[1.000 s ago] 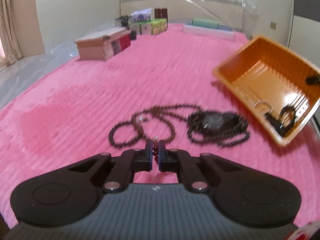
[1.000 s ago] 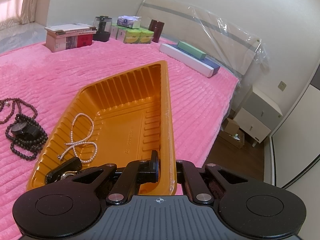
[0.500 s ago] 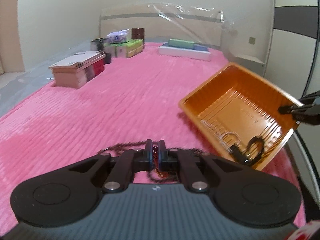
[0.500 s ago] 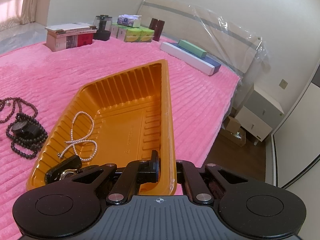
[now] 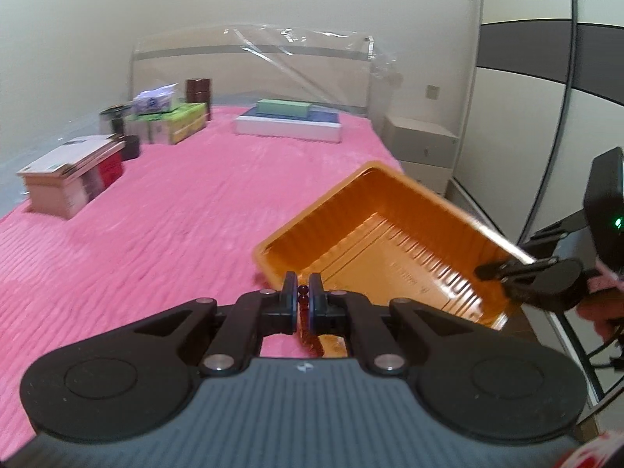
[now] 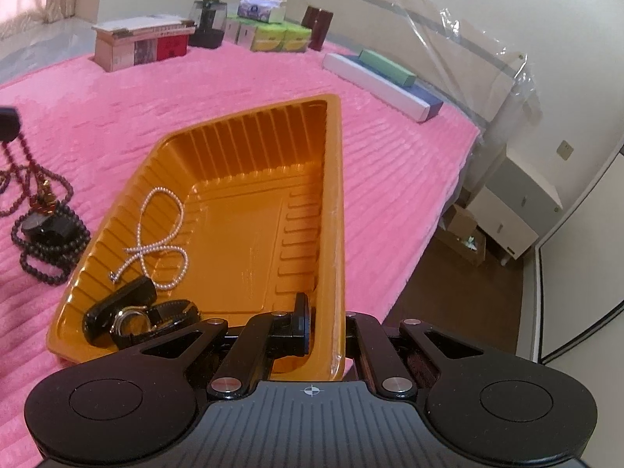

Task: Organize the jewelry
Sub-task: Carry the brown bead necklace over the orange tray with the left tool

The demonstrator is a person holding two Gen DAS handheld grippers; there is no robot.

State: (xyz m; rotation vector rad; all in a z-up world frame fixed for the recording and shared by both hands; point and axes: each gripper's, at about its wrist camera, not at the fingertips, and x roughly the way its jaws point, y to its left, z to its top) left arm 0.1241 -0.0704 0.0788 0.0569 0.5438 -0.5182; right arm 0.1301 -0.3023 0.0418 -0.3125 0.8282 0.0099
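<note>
My left gripper (image 5: 302, 299) is shut on a dark red bead necklace (image 5: 304, 325) and holds it lifted beside the orange tray (image 5: 394, 234). In the right wrist view the necklace (image 6: 23, 171) hangs from the left gripper's tip (image 6: 7, 124) at the far left, above the bed. My right gripper (image 6: 325, 327) is shut on the near rim of the orange tray (image 6: 331, 202) and tilts it up. Inside lie a pearl necklace (image 6: 160, 234) and a black-strapped watch (image 6: 132, 316). A black bead bracelet pile (image 6: 48, 234) lies on the pink bedspread left of the tray.
The pink bedspread (image 5: 156, 226) carries a stack of books (image 5: 70, 179), green boxes (image 5: 179, 121) and a long flat box (image 5: 288, 124) near the headboard. A white nightstand (image 6: 518, 202) and the bed's right edge lie beyond the tray.
My left gripper has lifted the red bead necklace off the bedspread and swung right toward the tray. The right gripper keeps hold of the tray's rim.
</note>
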